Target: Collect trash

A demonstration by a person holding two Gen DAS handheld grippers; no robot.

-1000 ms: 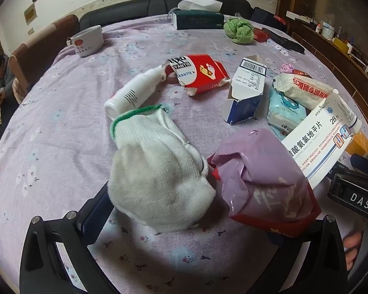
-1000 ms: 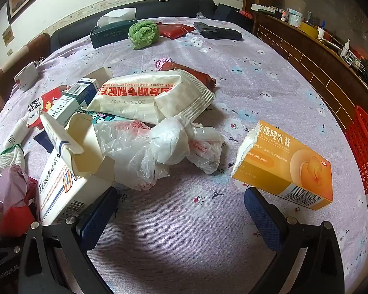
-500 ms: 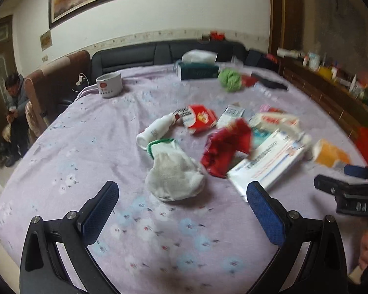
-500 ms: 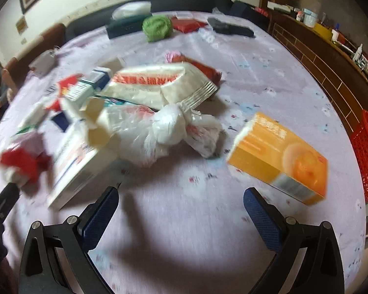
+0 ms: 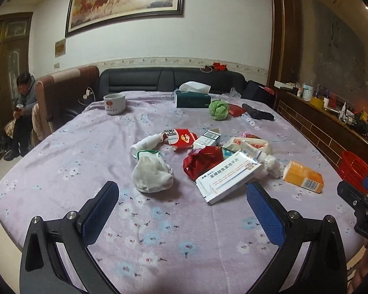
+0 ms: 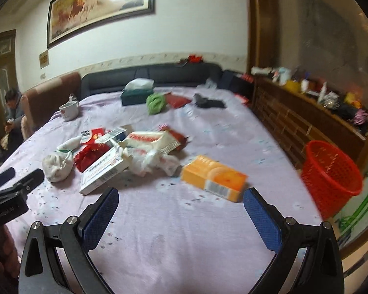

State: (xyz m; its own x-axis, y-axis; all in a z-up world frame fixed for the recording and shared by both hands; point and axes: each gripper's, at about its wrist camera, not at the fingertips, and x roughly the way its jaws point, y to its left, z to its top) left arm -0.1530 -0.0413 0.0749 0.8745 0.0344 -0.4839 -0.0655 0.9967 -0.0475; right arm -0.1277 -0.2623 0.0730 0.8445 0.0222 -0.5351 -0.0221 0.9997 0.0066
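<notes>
Trash lies in a loose heap on the bench (image 5: 61, 161), and by the look of it none has been collected yet: the red basket (image 6: 331, 171), standing off the bench's right edge, shows nothing inside as far as its mesh lets me see. Taking the white medicine box (image 5: 227, 175) as the landmark: the crumpled red bag (image 5: 201, 159) touches its far-left side, the white glove (image 5: 151, 174) sits just left of that, and the orange box (image 5: 303, 176) lies to its right, apart from it. Behind it are a white plastic bag (image 6: 152, 159), a cream packet (image 5: 247, 144), a blue-and-white carton (image 5: 207, 139), a red-and-white packet (image 5: 181, 138) and a white bottle (image 5: 146, 144). Whether the mug, tissue box and green cloth farther back count as trash I cannot tell.

The left gripper (image 5: 182, 201) has its fingers spread wide and empty, hanging above the bench short of the white medicine box. The right gripper (image 6: 180, 205) is likewise spread and empty, with the orange box just beyond its fingers. Everything remains to be done.
</notes>
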